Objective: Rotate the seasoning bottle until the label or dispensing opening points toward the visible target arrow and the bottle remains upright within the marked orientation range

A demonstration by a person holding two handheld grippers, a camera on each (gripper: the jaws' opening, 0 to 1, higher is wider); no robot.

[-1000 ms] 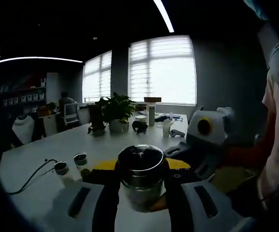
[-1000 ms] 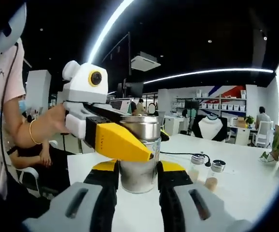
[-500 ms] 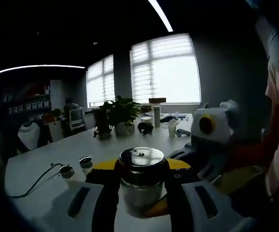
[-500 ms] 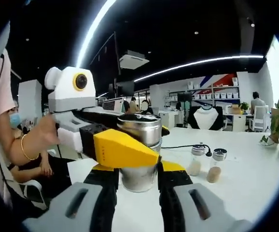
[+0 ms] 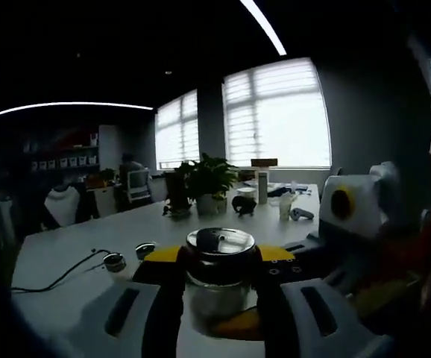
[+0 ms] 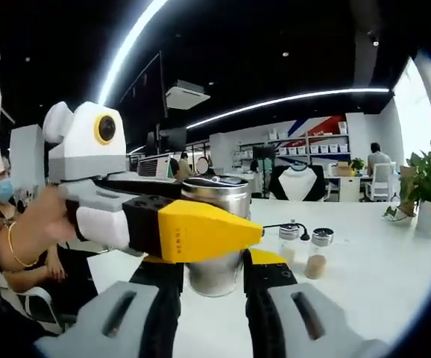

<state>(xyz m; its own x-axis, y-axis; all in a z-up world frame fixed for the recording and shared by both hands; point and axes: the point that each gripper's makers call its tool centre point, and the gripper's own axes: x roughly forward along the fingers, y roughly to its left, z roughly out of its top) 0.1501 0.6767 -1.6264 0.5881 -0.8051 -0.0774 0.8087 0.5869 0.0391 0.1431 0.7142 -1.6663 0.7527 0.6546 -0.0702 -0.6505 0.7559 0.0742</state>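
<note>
The seasoning bottle (image 5: pixel 219 287) is a glass jar with a shiny metal lid, standing upright on the white table (image 5: pixel 59 261). My left gripper (image 5: pixel 217 257) is shut on it, black-and-yellow fingers pressing both sides. In the right gripper view the bottle (image 6: pixel 215 198) sits between the jaws of my right gripper (image 6: pixel 214 265), which is also shut on it. The left gripper's yellow finger (image 6: pixel 200 233) crosses the bottle's front there. A yellow finger (image 5: pixel 234 326) of the right gripper shows low against the jar in the left gripper view. I see no label or arrow.
Two small shakers (image 6: pixel 290 240) (image 6: pixel 318 253) and a black cable (image 5: pixel 51 280) lie on the table beside the bottle. A potted plant (image 5: pixel 209 183) and small items stand at the far end. A person's hand (image 6: pixel 33 224) holds the left gripper.
Both views have swung a little with the hands. The left gripper's yellow finger now reaches further right across the bottle. The bottle stays upright in both grips.
</note>
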